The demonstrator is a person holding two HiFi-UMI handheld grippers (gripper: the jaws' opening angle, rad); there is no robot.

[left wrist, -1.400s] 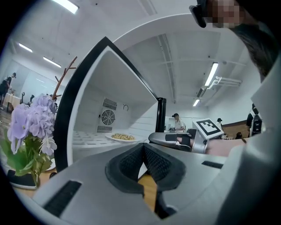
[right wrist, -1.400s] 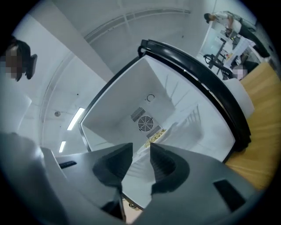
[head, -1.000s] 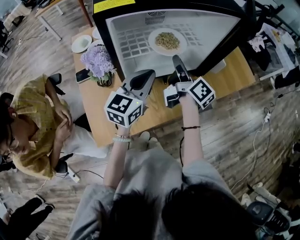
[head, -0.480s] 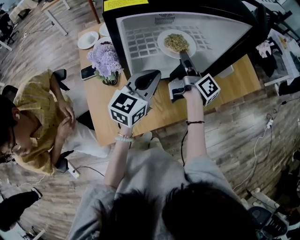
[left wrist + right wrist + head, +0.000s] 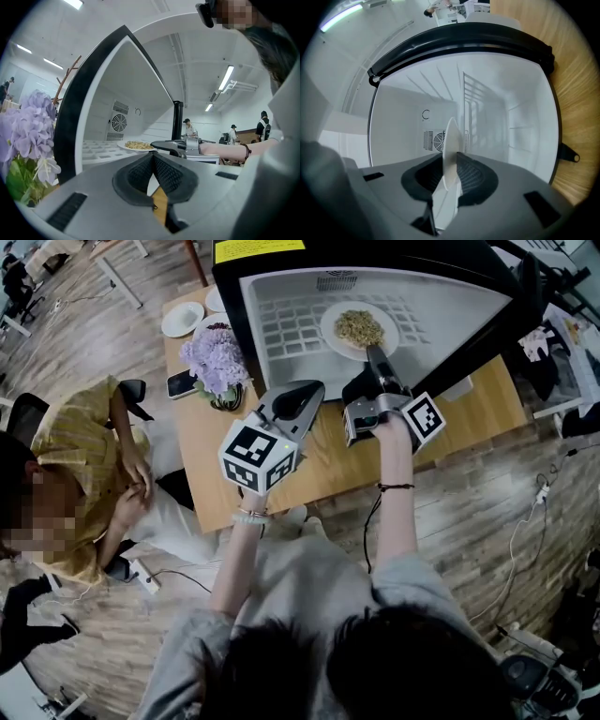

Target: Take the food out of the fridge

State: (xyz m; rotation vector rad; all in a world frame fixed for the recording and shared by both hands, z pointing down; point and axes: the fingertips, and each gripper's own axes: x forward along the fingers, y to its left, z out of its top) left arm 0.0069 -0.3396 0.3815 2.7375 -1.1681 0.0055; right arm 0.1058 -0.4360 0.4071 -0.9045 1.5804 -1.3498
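Open fridge (image 5: 441, 296) standing on worktop (image 5: 469, 409). Inside: plate (image 5: 328, 334) of food (image 5: 359, 327), sitting on the shelf (image 5: 281, 334), not yet out. Reaching in: right tool (image 5: 375, 354), jaws just closing onto the plate's near rim, gripping it. Waiting outside: left tool (image 5: 309, 390), jaws together, empty. Remaining, seemingly: drawing plate out

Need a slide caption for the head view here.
The right tool, jaws just closing on the rim of the plate of food inside the open fridge; left tool held outside, shut.
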